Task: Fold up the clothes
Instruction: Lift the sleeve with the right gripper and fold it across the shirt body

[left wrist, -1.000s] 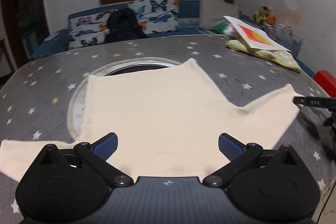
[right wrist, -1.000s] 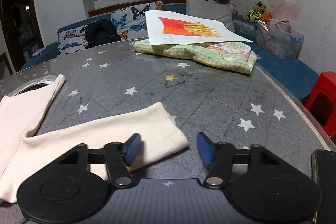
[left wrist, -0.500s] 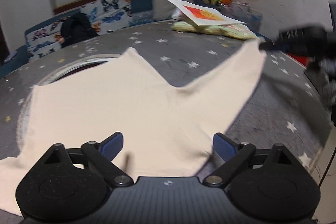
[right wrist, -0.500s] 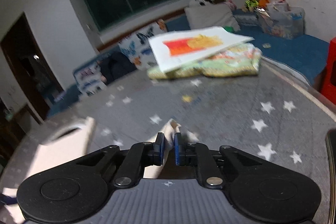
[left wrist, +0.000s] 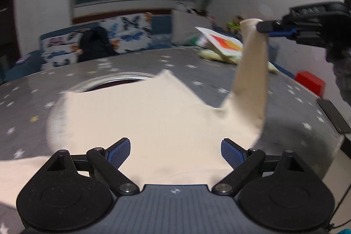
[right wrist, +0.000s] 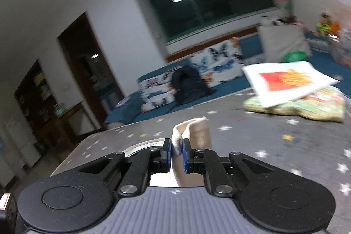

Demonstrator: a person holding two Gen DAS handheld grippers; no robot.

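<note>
1. Cream-coloured shirt [left wrist: 140, 115] lies spread on the grey, star-printed tablecloth [left wrist: 26, 93], its body flat and its far edge reaching over a round opening in the table.
2. One sleeve [left wrist: 252, 71] of the shirt is lifted off the table and rises steeply to the right gripper [left wrist: 266, 27], seen at the upper right of the left wrist view.
3. From the right wrist view, the right gripper [right wrist: 176, 151] has its blue pads [right wrist: 167, 151] pressed together on the cuff of the sleeve [right wrist: 193, 131], which bunches up just above them.
4. The left gripper [left wrist: 174, 150] hovers low over the near part of the shirt with its fingers wide apart, holding nothing; whether the pads touch the cloth is hard to judge at this angle.
5. A drawing of fries [right wrist: 287, 82] rests on a folded green patterned cloth [right wrist: 307, 106] at the far right side of the table.
6. A dark phone [left wrist: 333, 115] seems to lie near the table's right edge, though blur makes this unsure.
7. Behind the table stands a blue sofa with butterfly cushions [right wrist: 219, 63].
</note>
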